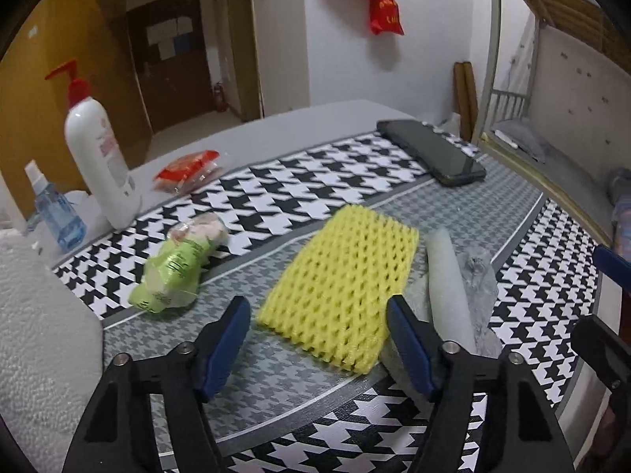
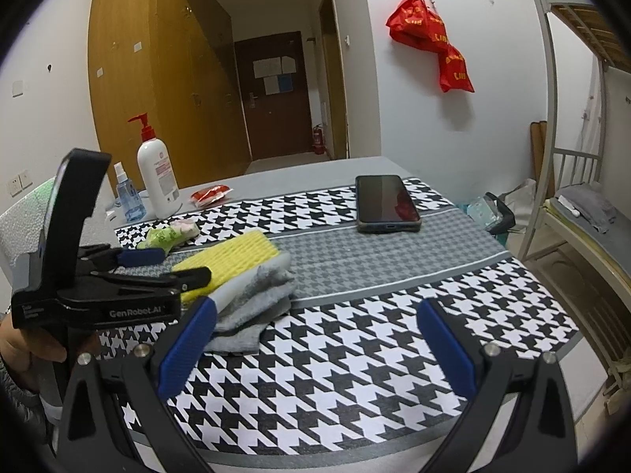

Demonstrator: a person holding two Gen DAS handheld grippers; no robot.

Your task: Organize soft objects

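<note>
The left gripper (image 1: 317, 323) had jaws apart, straddling the near edge of the yellow foam net (image 1: 339, 287) without pinching it. It should drop lower and close gently. The right gripper (image 2: 315, 339) hung apart, empty, over the tabletop (image 2: 394, 260), grey socks (image 2: 256, 295) just left.

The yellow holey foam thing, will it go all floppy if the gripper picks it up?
Probably. The yellow foam net looks thin and full of holes, so it should bend and droop. It likely weighs very little. Its bumpy mesh should give the pads some grip.
</note>
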